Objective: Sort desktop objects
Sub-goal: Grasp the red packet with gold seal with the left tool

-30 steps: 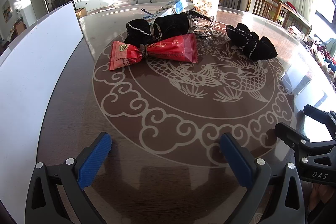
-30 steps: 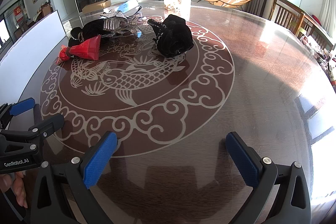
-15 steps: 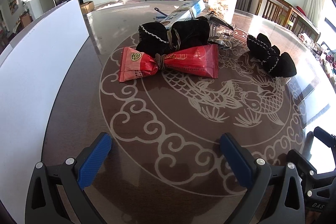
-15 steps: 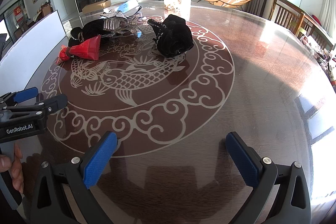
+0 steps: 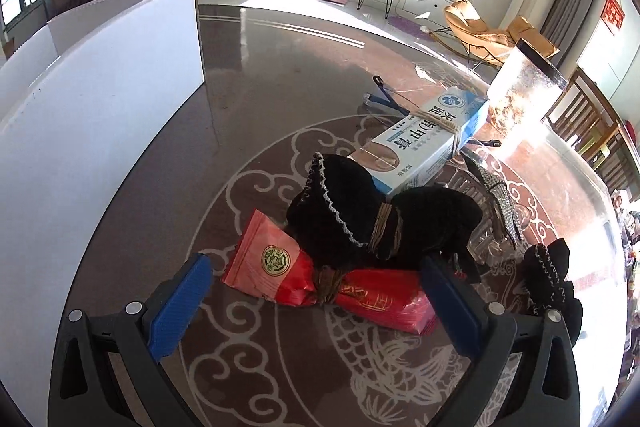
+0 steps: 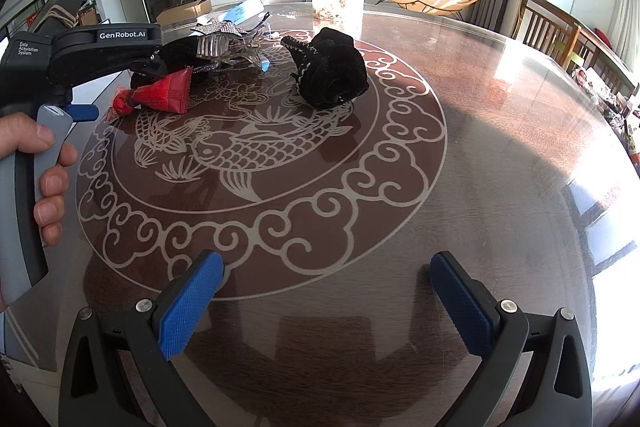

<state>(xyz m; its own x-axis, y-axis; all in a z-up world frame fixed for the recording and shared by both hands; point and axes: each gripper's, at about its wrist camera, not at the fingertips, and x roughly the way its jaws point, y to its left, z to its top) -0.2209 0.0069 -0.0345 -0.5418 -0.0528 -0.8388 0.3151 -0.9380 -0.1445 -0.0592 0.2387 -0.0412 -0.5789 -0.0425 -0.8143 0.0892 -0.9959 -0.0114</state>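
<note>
Left tongs (image 5: 316, 301) wide apart, straddling red packet (image 5: 332, 287); right tongs (image 6: 326, 301) wide, empty.

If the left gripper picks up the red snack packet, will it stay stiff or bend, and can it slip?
The red snack packet is cinched with twine near its middle, so it will probably hinge and droop there. Its glossy, crinkled film looks light and perhaps slippery. The open left gripper may get a surer hold at the tied waist.

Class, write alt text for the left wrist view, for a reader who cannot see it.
The open left gripper hovers just before a red snack packet tied at its middle, lying on a patterned round table. Behind the packet sits a black velvet pouch, then a blue-and-white box; a white board stands at left.
</note>
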